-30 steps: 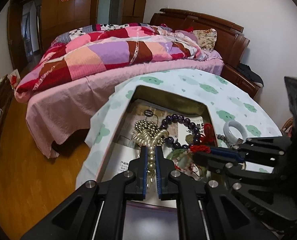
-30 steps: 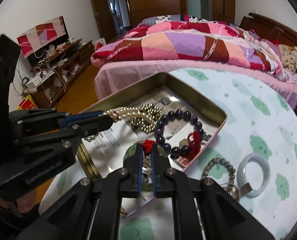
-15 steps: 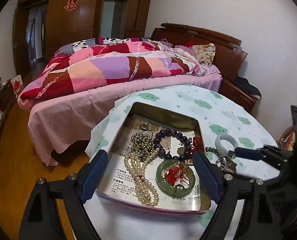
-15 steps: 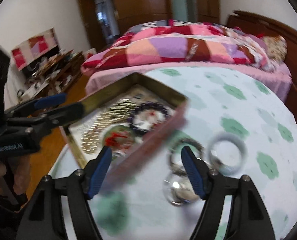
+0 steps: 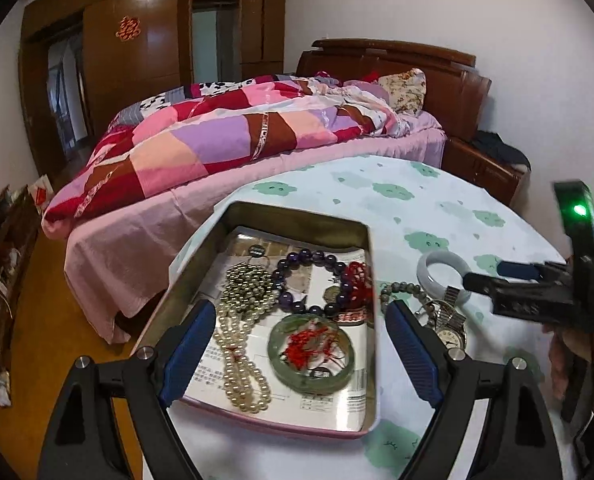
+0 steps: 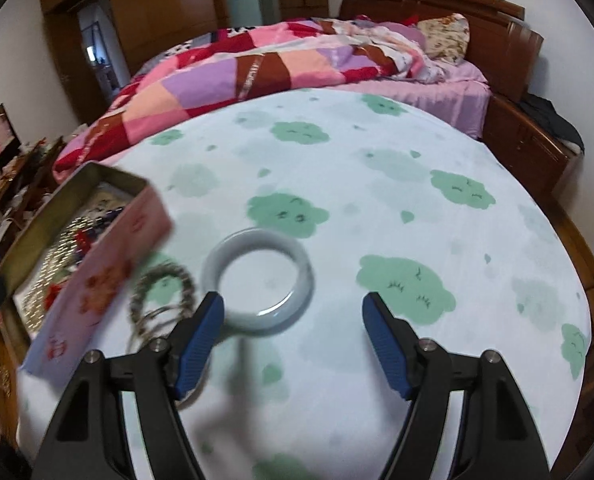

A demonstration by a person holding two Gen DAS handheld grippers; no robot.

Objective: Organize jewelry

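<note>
An open metal tin (image 5: pixel 297 216) with a pink outer wall (image 6: pixel 109 272) holds a pearl necklace (image 5: pixel 237 360), a purple bead bracelet (image 5: pixel 301 258) and a green bangle (image 5: pixel 311 354) with a red cord. My left gripper (image 5: pixel 300 308) hangs open above the tin's near half with nothing in it. Right of the tin lie a white bangle (image 6: pixel 257 236), a grey bead bracelet (image 6: pixel 165 276) and a watch (image 5: pixel 451 332). My right gripper (image 6: pixel 293 300) is wide and its jaws are closing. The white bangle lies just ahead, its near rim by the left fingertip, and no pad presses it.
The round table wears a white cloth with green cloud shapes (image 6: pixel 377 200). A bed with a patchwork quilt (image 5: pixel 237 140) stands close behind it. Wooden floor drops away on the left (image 5: pixel 37 340). The far and right parts of the cloth are bare.
Both grippers have opened: the pearl necklace and the green bangle now lie loose in the tin. My left gripper drew back. My right gripper swung right to the white bangle.
</note>
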